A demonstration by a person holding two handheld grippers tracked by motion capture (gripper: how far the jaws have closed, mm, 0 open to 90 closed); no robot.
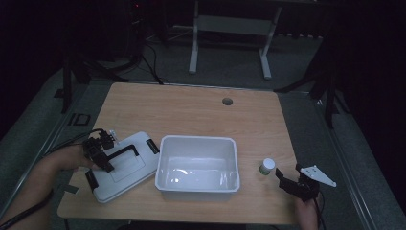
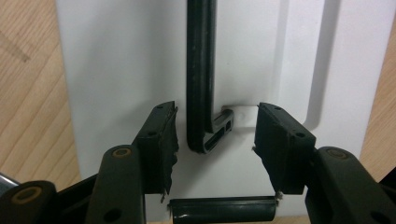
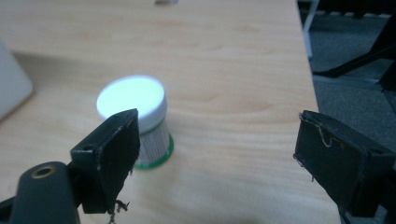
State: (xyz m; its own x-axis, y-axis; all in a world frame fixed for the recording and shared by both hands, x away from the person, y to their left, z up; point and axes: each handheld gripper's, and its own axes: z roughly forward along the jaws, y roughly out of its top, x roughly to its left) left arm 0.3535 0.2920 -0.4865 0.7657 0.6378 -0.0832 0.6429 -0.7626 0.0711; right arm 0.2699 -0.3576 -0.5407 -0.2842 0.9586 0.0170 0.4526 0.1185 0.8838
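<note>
Dim grey carpet and the white legs of a desk frame are seen beyond a light wooden table, which carries a small round cable hole toward its twelve o'clock edge. At the table's middle, a touch toward six o'clock, an open white rectangular plastic bin is set down. Just beside it, at its nine o'clock, a flat white plastic lid with a black carrying handle lies on the wood, with black latches at its ends.

The left gripper is held over that lid at the handle's nine o'clock end. In the left gripper view its jaws are parted to a middling width and the black handle stands between them — the pads are seen clear of it on both sides, so nothing is gripped.

At the bin's three o'clock a small jar with a white cap and a green base ring stands upright on the table. The right gripper is held near it, at the jar's five o'clock, topped by its grey three-cornered plate. In the right gripper view the jaws are spread wide — the small jar is seen just behind the left-hand jaw, not between the two.
</note>
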